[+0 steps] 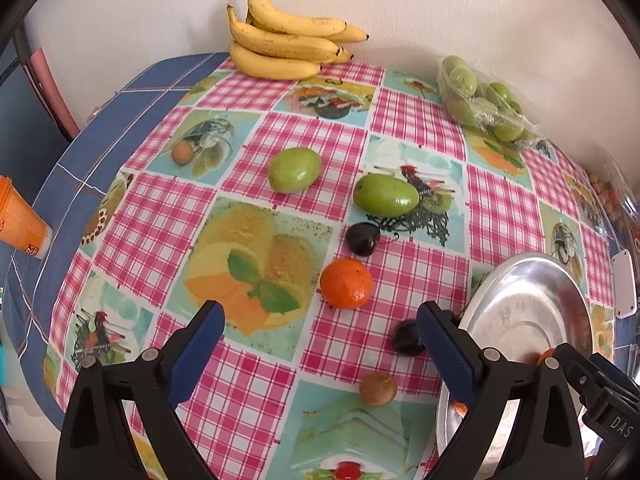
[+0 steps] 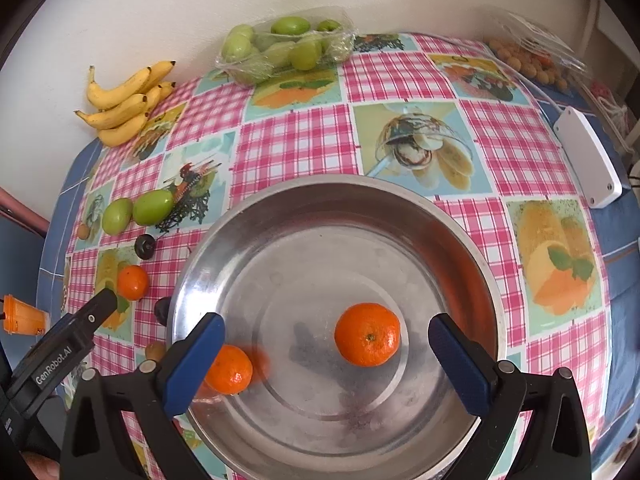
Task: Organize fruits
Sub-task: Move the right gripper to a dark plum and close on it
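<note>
1. The right gripper (image 2: 324, 364) hangs over the steel bowl (image 2: 280, 216), jaws spread wide and empty. One orange (image 2: 367, 335) lies on the bowl floor between its fingers, and a second orange (image 2: 229, 369) rests against the bowl's left wall.
2. The left gripper (image 1: 320, 344) is likewise wide open and holds nothing; it points down at the tablecloth (image 1: 304, 132) left of the bowl.
3. Loose fruit waits there: a third orange (image 1: 346, 283), two green fruits (image 1: 295, 170) (image 1: 386, 195), two dark plums (image 1: 363, 239) (image 1: 407, 338) and a small brown fruit (image 1: 378, 389).
4. The third orange looks the likeliest next pick: centre the jaws over it, descend straight and close gently so it cannot roll away.
5. The nearer plum is half hidden behind a left finger.
6. The small fruits in the bag at the table's far edge are too blurred to name, perhaps longans.
</note>
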`<control>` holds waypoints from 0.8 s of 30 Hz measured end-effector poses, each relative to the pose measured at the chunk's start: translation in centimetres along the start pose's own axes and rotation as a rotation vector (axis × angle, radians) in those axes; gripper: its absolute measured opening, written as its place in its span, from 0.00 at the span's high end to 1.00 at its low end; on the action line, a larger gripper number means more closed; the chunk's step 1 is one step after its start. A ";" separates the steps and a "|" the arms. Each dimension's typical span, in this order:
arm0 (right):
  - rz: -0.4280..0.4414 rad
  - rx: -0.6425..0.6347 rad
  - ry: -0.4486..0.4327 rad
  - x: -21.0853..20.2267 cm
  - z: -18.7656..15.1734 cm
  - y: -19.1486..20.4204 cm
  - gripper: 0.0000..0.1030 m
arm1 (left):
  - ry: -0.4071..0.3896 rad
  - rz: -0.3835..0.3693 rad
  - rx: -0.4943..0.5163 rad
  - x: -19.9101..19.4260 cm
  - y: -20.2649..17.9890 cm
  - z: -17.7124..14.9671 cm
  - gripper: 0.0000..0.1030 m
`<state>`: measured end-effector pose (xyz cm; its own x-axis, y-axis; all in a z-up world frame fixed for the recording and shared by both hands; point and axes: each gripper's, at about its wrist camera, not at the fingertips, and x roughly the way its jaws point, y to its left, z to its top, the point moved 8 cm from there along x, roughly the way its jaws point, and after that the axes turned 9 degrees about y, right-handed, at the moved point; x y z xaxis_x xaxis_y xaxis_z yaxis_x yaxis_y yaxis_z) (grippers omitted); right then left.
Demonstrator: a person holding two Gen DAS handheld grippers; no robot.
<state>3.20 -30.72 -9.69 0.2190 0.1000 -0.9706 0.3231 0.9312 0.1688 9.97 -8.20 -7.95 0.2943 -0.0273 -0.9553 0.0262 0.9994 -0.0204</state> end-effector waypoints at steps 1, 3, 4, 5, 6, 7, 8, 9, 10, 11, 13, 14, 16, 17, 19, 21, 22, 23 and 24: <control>0.007 -0.006 -0.013 -0.1 0.1 0.1 0.00 | -0.007 0.000 -0.001 -0.1 0.1 0.1 0.06; 0.015 -0.013 -0.027 -0.3 0.2 0.3 0.00 | -0.016 -0.002 -0.006 -0.2 0.2 0.2 0.06; 0.015 -0.015 -0.032 -0.3 0.3 0.4 0.00 | -0.017 -0.005 -0.009 -0.2 0.3 0.3 0.06; 0.004 -0.019 -0.033 -0.2 0.3 0.4 0.00 | -0.016 -0.011 -0.015 -0.2 0.3 0.3 0.06; -0.005 -0.020 -0.033 -0.2 0.3 0.3 0.00 | -0.014 -0.017 -0.019 -0.1 0.4 0.3 0.06; -0.002 -0.018 -0.032 -0.2 0.4 0.4 0.00 | -0.011 -0.026 -0.024 -0.1 0.5 0.3 0.06; 0.013 -0.014 -0.034 -0.2 0.4 0.5 0.00 | -0.009 -0.031 -0.027 0.0 0.5 0.3 0.06; 0.028 -0.012 -0.036 -0.2 0.4 0.6 0.00 | -0.007 -0.035 -0.031 0.0 0.6 0.4 0.06; 0.044 -0.013 -0.040 -0.3 0.4 0.8 0.00 | -0.007 -0.037 -0.036 0.1 0.7 0.4 0.06; 0.056 -0.019 -0.048 -0.4 0.5 1.2 0.00 | -0.007 -0.040 -0.044 0.1 1.0 0.5 0.05; 0.070 -0.029 -0.058 -0.5 0.6 1.8 0.00 | -0.004 -0.042 -0.057 0.2 1.5 0.6 0.05; 0.074 -0.034 -0.059 -0.4 0.5 2.1 0.00 | -0.002 -0.045 -0.065 0.2 1.9 0.7 0.06; 0.098 -0.039 -0.049 -0.2 0.5 2.8 0.00 | 0.008 -0.042 -0.076 0.3 2.6 0.8 0.05; 0.112 -0.039 -0.045 -0.1 0.4 3.1 0.00 | 0.018 -0.040 -0.083 0.4 2.9 0.8 0.06; 0.127 -0.051 -0.036 0.1 0.3 3.9 0.00 | 0.028 -0.046 -0.084 0.5 3.4 0.8 0.06; 0.125 -0.070 -0.033 0.3 0.3 4.7 0.00 | 0.033 -0.034 -0.076 0.6 3.9 1.0 0.06; 0.126 -0.086 -0.031 0.4 0.3 5.5 0.00 | 0.031 -0.027 -0.074 0.6 4.2 1.1 0.06; 0.128 -0.099 -0.031 0.4 0.3 6.0 0.00 | 0.027 -0.018 -0.075 0.5 4.5 1.2 0.06; 0.132 -0.112 -0.031 0.5 0.2 6.5 0.00 | 0.025 -0.016 -0.079 0.5 4.8 1.4 0.06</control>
<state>5.61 -24.69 -9.03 0.2817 0.2143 -0.9353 0.1854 0.9442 0.2722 11.56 -3.40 -8.11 0.2704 -0.0437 -0.9618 -0.0450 0.9973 -0.0579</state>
